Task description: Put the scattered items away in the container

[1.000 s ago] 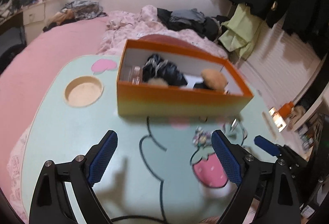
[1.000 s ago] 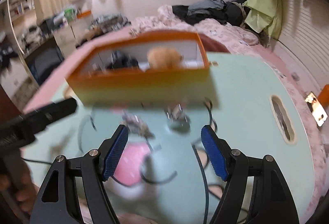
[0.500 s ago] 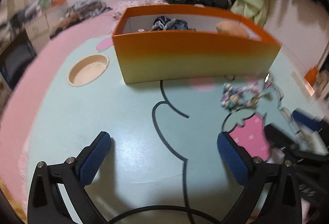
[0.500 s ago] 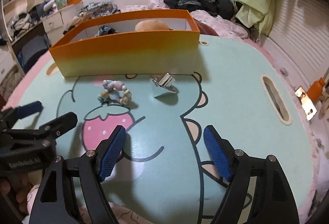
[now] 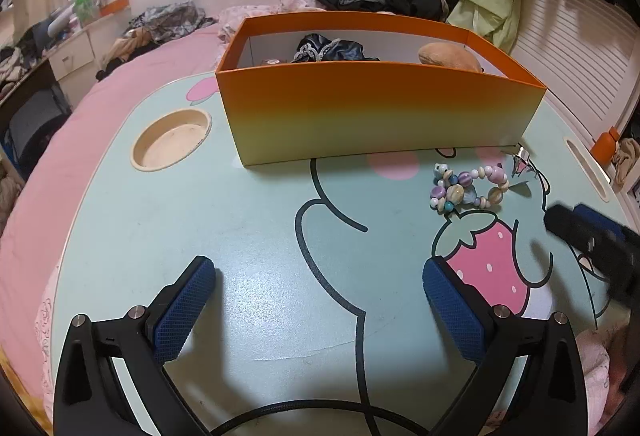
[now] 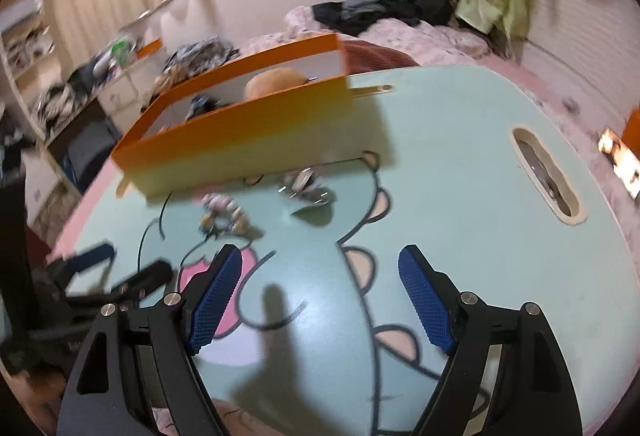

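Note:
An orange-to-yellow box (image 5: 380, 107) stands on the mint cartoon table (image 5: 200, 220) and holds a dark cloth (image 5: 330, 49) and a tan plush ball (image 5: 448, 55). In front of its right end lie a pastel bead bracelet (image 5: 468, 187) and a small metal clip (image 5: 522, 159). My left gripper (image 5: 320, 268) is open and empty over bare table, left of the bracelet and short of it. The right gripper (image 6: 320, 256) is also open and empty. In its blurred view the bracelet (image 6: 222, 215) and clip (image 6: 306, 187) lie just ahead, before the box (image 6: 248, 139).
A round cup recess (image 5: 172, 143) sits left of the box and a slot handle (image 6: 546, 175) is cut near the table's right edge. The table rests on a pink bed with clothes heaped behind. A black cable (image 5: 300, 406) curves under my left gripper.
My left gripper dropped lower, so the box is seen from the side, and its jaws spread wider. The right gripper shifted and rolled, leaving its view tilted and blurred.

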The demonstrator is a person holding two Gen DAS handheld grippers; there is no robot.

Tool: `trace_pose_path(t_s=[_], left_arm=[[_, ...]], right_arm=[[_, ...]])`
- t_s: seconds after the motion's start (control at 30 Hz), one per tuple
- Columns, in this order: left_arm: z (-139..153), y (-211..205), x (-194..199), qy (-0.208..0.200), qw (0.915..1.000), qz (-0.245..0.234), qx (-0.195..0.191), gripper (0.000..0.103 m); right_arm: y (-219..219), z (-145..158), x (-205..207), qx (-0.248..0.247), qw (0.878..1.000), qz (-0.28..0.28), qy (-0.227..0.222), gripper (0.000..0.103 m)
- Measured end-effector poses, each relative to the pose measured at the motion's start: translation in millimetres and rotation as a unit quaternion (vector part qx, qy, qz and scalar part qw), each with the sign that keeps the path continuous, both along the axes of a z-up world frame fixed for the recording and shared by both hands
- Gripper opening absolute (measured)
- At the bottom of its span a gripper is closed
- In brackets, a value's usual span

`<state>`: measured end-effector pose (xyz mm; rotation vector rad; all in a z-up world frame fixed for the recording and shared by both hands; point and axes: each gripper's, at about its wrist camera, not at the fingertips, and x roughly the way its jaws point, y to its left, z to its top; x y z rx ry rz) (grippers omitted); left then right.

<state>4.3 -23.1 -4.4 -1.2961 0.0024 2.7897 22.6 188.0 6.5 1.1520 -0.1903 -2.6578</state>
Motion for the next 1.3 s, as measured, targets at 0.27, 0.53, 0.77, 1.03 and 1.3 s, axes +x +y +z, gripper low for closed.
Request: trace_pose_path(t_s=[0.27, 0.53, 0.77, 1.03, 1.3], left_arm=[[-0.7, 0.0, 0.4, 0.000, 1.0000, 0.000, 0.000, 0.103], [-1.3, -0.2, 0.7, 0.000, 1.0000, 0.000, -0.001, 0.103], [1.9, 0.8, 0.3, 0.000, 1.0000, 0.000, -0.001, 0.103], [7.5, 6.3, -0.9, -0.003, 0.9999, -0.010, 0.001, 0.103], [41.6, 50.9, -13.4, 0.019, 0.9961, -0.081, 0.029, 0.103]], right_arm=[[-35.8, 18.2, -32.6, 0.070, 0.997, 0.028, 0.018, 0.080], [-41.0, 5.2, -59.3, 0.069, 0.997, 0.009, -0.020, 0.054], [-37.4, 4.5, -54.1, 0.071, 0.997, 0.007, -0.020, 0.031], [-14.6, 20.6, -19.6, 0.007, 1.000, 0.004, 0.020, 0.031], [-0.2, 34.2, 2.7, -0.017, 0.998, -0.027, 0.061, 0.031]])
